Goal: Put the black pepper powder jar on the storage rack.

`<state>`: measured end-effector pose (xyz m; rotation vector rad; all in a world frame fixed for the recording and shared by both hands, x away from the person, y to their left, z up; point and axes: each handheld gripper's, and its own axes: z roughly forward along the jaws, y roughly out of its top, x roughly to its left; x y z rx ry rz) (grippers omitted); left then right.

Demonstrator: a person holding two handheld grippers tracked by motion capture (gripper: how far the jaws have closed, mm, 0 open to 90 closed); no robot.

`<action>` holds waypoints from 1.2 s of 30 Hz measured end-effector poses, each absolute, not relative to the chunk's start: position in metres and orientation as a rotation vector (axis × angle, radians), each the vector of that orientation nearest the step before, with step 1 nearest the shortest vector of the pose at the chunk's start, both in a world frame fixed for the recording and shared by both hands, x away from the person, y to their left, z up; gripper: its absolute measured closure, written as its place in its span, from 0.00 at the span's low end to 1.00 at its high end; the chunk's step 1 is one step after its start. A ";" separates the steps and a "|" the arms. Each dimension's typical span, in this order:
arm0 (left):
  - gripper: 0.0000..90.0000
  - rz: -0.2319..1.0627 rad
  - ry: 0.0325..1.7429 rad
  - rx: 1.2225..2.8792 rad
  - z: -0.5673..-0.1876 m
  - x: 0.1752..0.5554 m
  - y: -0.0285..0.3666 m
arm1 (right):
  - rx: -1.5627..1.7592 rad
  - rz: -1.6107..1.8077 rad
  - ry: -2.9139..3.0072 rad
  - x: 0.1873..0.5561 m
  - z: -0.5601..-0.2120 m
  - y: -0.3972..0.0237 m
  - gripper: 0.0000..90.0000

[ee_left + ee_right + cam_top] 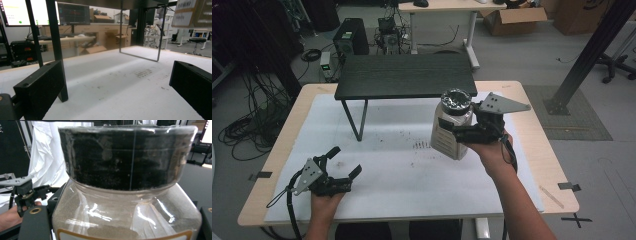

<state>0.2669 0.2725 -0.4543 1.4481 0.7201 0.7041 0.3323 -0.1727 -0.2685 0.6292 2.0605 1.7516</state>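
Observation:
A clear plastic jar (447,142) with a dark neck band, a shiny top and a pale label hangs above the white mat (387,175), right of centre. My right gripper (455,130) is shut on its upper body from the right side, held in a hand. In the right gripper view the jar (125,202) stands close between the two black jaws of my right gripper (120,226). My left gripper (345,161) rests low at the mat's near left, held in a hand, open with nothing between its jaws; in its own view my left gripper (116,85) looks across bare mat.
A small black side table (404,75) stands on the mat at the back, with thin metal legs (354,120). Dark specks (422,145) lie on the mat near the jar. A slanted black post (592,50) rises beyond the table's right edge.

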 end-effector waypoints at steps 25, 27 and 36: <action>0.01 0.704 0.719 1.445 -0.454 0.267 0.272 | 0.591 1.789 2.047 0.356 -0.203 -0.155 0.25; 0.01 0.704 0.719 1.445 -0.454 0.267 0.272 | 0.592 1.789 2.043 0.360 -0.199 -0.154 0.25; 0.01 0.701 0.722 1.449 -0.454 0.267 0.272 | 0.590 1.805 2.027 0.375 -0.185 -0.148 0.25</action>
